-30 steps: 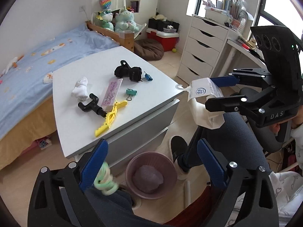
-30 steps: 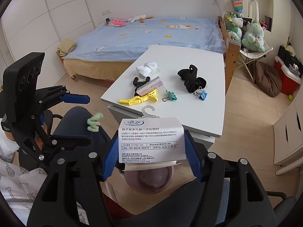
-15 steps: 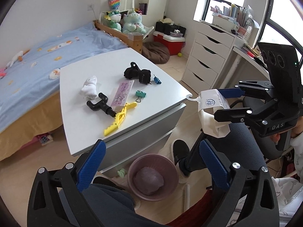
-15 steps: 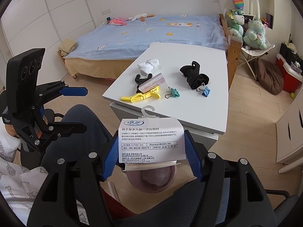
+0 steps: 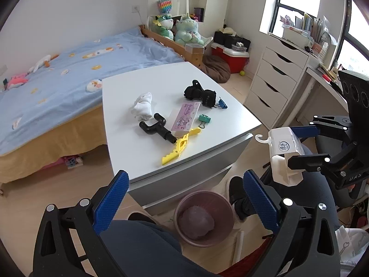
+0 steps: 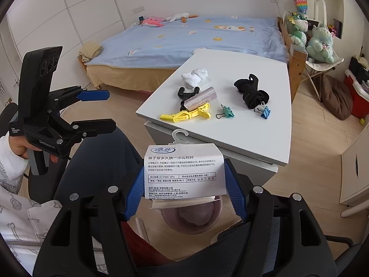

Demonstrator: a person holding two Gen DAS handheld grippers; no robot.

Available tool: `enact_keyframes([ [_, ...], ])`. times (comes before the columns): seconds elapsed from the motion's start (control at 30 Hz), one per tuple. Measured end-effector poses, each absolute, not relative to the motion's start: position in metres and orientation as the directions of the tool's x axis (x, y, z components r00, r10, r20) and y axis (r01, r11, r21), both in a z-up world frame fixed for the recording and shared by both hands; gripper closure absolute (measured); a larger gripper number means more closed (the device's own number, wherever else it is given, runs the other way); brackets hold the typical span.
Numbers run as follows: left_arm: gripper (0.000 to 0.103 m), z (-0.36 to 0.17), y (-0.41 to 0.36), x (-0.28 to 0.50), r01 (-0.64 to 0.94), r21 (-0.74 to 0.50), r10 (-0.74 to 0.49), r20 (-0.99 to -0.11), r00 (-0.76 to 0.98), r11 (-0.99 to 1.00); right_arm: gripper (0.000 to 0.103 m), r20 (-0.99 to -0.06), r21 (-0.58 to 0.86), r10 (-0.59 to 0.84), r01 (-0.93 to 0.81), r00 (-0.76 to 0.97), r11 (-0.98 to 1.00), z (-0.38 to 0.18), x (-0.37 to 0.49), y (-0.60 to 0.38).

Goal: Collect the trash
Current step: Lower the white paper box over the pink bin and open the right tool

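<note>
My right gripper [image 6: 184, 188] is shut on a white sock package [image 6: 184, 173] with a plastic hook and printed label. It hangs over the pink trash bin [image 6: 192, 219], which holds a crumpled bag. From the left wrist view the package [image 5: 284, 154] sits in the right gripper [image 5: 297, 146], to the right of the bin [image 5: 203, 217]. My left gripper [image 5: 185, 204] is open and empty above the person's knee, near the bin; it also shows in the right wrist view [image 6: 110, 109].
A white table [image 5: 138, 157] carries white socks [image 5: 143, 106], a black U-shaped piece [image 5: 154, 127], a pink card [image 5: 184, 115], a yellow clip [image 5: 180, 145], binder clips [image 5: 204, 118] and black socks [image 5: 200, 93]. A bed stands beyond it and drawers [image 5: 274, 87] to the right.
A green spiral at the left gripper's pad a second ago dropped to the floor beside the bin and is now out of sight. The left gripper shifted and rolled; the right kept still.
</note>
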State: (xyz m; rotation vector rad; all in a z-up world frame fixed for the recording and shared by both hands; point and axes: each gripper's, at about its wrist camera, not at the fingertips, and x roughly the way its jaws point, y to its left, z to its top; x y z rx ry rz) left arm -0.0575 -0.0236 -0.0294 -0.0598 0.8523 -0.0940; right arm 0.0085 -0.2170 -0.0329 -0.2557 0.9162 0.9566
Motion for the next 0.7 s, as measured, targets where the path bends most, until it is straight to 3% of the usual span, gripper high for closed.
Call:
enact_keyframes([
  [0.2, 0.008, -0.027, -0.015, -0.061, 0.037, -0.096, -0.096, -0.741, 0.664, 0.995, 0.038, -0.767, 0.195, 0.605, -0.82, 0.215, 0.539, -0.033, 0.004, -0.204],
  [0.27, 0.008, -0.027, -0.013, -0.06, 0.034, -0.096, -0.094, -0.739, 0.667, 0.995, 0.021, -0.768, 0.185, 0.603, -0.825, 0.219, 0.534, -0.034, 0.002, -0.2],
  [0.37, 0.008, -0.028, -0.012, -0.06, 0.033, -0.098, -0.095, -0.739, 0.667, 0.995, 0.012, -0.765, 0.177, 0.599, -0.818, 0.236, 0.548, -0.035, 0.002, -0.199],
  [0.7, 0.008, -0.031, -0.017, -0.059, 0.049, -0.098, -0.105, -0.743, 0.66, 0.994, 0.006, -0.774, 0.157, 0.559, -0.765, 0.297, 0.624, -0.035, 0.012, -0.209],
])
